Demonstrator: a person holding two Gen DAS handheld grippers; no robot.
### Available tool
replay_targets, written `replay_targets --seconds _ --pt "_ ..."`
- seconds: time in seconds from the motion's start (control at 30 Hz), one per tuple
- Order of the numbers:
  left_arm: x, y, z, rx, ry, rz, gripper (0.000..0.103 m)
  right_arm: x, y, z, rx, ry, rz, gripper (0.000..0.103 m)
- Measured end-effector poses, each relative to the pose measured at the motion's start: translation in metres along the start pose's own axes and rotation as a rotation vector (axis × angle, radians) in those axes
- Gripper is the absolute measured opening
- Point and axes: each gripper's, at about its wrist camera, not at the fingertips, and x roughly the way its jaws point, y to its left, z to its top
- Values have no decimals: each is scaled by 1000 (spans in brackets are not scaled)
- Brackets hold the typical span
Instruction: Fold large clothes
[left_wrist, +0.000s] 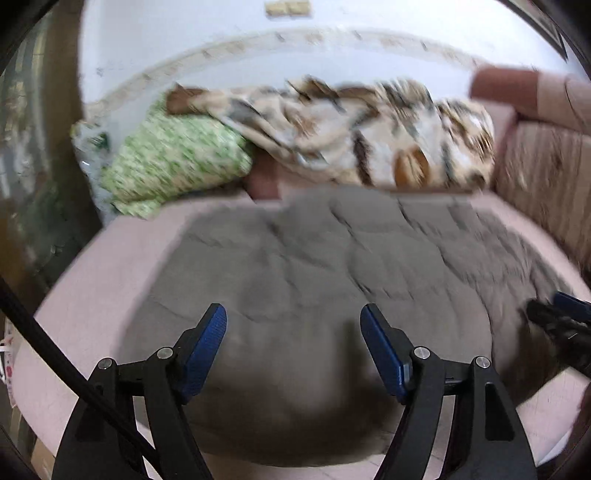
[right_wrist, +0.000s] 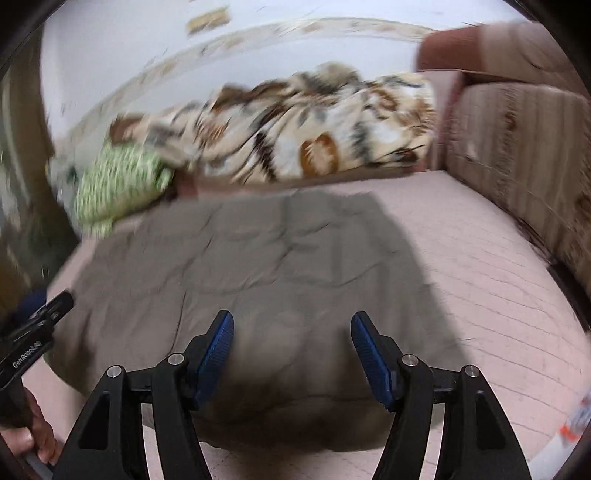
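I am working over a bed with a pale pink quilted mattress (right_wrist: 498, 295), and I take the grey garment (left_wrist: 314, 266) as my landmark; it lies spread flat and creased on the mattress, directly ahead of both my grippers.

Left of the garment, a dark upright edge, perhaps a door or a post, is too blurred for me to name. Beyond the garment's far left corner sits a green-and-white patterned pillow (left_wrist: 173, 162). Behind the garment, along the pale wall (left_wrist: 221, 37), lies a bunched blanket (left_wrist: 369, 133) printed in cream, brown and grey, its left end overlapping the pillow. Right of the garment stands a striped beige headboard (right_wrist: 517, 155), with pink mattress bare between the two.

My left gripper (left_wrist: 293, 325) hovers over the garment's near edge with its blue pads well apart, clamped on nothing. My right gripper (right_wrist: 291, 328) is likewise spread wide over the garment's near right part, holding nothing.

Both views are smeared by motion, so the garment's type is hard to make out. Its near hem is partly hidden behind my gripper arms. In the right wrist view my left hand (right_wrist: 29, 435) is cut off at the frame's edge.
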Motion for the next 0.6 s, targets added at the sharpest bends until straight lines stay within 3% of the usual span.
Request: replay_targets --seconds 0.07,0.17,0.37,0.6 --pt "21 -6 -12 -1 77 1 79 18 11 -10 -41 30 -13 70" --pt "40 -8 -19 -26 130 -1 84 40 6 -26 -44 73 -29 75" --pt "47 -23 -26 24 97 68 85 51 5 -30 -69 79 -38 77" --pt "46 -21 -27 15 83 75 85 50 7 -32 -72 74 -44 77"
